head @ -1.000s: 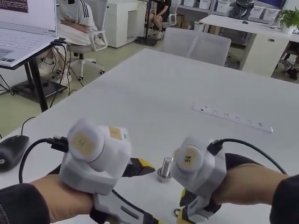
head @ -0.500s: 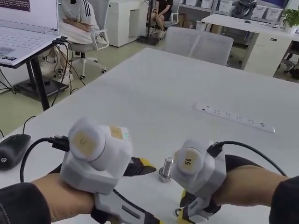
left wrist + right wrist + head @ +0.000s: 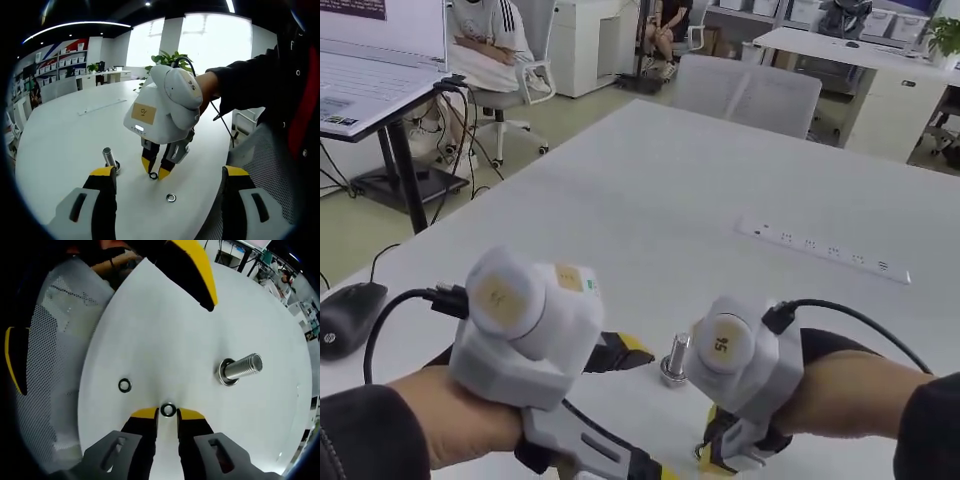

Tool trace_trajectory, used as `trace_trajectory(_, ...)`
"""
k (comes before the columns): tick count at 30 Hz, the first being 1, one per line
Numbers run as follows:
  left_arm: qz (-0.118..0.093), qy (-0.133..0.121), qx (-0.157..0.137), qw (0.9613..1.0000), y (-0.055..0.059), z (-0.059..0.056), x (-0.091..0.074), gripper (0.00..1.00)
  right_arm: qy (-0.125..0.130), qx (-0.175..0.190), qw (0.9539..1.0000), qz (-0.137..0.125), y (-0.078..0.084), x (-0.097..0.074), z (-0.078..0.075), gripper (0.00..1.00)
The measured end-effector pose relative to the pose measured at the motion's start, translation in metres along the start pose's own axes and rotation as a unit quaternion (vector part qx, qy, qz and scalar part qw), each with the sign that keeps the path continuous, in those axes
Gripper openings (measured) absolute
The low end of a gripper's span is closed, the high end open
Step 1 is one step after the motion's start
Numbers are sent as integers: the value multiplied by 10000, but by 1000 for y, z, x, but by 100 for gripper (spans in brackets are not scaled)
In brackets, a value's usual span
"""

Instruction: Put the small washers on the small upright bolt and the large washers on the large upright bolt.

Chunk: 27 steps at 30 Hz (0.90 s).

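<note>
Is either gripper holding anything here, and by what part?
Left gripper: open, holding nothing. Right gripper: its tips flank a washer at the outer rim, low over the table. Whether the washer is clamped cannot be told.

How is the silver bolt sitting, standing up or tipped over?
Standing up. In the left gripper view the bolt rests with its wide end flat on the table, and its threaded shaft points straight up.

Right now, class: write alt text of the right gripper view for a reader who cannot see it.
The right tool holds a washer between its yellow-tipped jaws, low over the white table. A second washer lies nearby, and an upright bolt stands apart.
</note>
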<state>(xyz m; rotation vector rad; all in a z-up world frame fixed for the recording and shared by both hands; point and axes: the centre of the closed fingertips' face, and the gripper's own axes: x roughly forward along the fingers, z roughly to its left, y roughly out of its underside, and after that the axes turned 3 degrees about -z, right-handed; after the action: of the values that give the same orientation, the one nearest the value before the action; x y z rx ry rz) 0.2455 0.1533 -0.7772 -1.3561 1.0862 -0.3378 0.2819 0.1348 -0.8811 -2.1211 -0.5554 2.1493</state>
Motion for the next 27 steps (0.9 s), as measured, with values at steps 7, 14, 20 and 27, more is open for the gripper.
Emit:
trace_trajectory(7, -7, -10, -3, 10000, -1, 1, 0, 87, -1, -19, 10000, 14, 0, 0, -1, 14)
trace_trajectory(14, -2, -2, 0, 10000, -1, 1, 0, 87, 11, -10, 10000, 50, 2, 0, -2, 14)
trace_trajectory(20, 7, 5, 13, 10000, 0, 1, 0, 87, 1, 26, 9999, 115, 7, -2, -1, 14)
trace_trajectory(27, 16, 20, 15, 10000, 0, 0, 0, 86, 13, 67, 9999, 153, 14, -9, 0, 14)
